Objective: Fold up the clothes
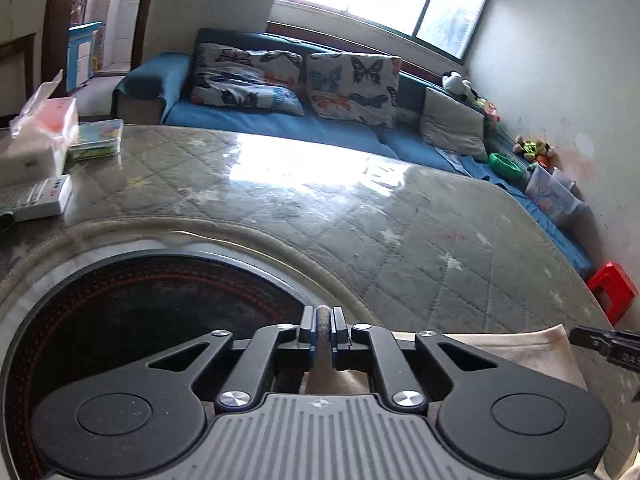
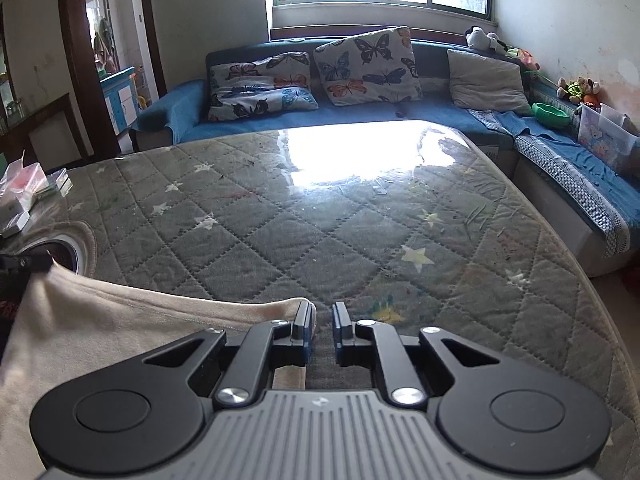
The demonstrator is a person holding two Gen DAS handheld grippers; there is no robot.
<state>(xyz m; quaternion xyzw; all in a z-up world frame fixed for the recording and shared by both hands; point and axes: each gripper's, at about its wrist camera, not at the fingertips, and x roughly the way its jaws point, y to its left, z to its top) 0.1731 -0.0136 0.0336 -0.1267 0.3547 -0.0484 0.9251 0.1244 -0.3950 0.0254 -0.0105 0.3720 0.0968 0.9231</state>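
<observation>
A beige garment (image 2: 120, 320) lies on the quilted grey table cover (image 2: 320, 220), stretched between the two grippers. My left gripper (image 1: 323, 324) is shut on a bunched edge of the garment (image 1: 520, 352), above a round black cooktop (image 1: 140, 320) set into the table. My right gripper (image 2: 322, 320) stands slightly open, with the garment's corner lying against its left finger (image 2: 303, 320); the gap between the fingers shows only the table cover. The right gripper's tip shows at the right edge of the left wrist view (image 1: 608, 346).
A tissue box (image 1: 40, 128), a clear plastic box (image 1: 98, 140) and a white remote (image 1: 36, 198) sit at the table's left. A blue sofa (image 2: 360, 116) with butterfly cushions runs behind and along the right. A red stool (image 1: 612, 286) stands on the floor at right.
</observation>
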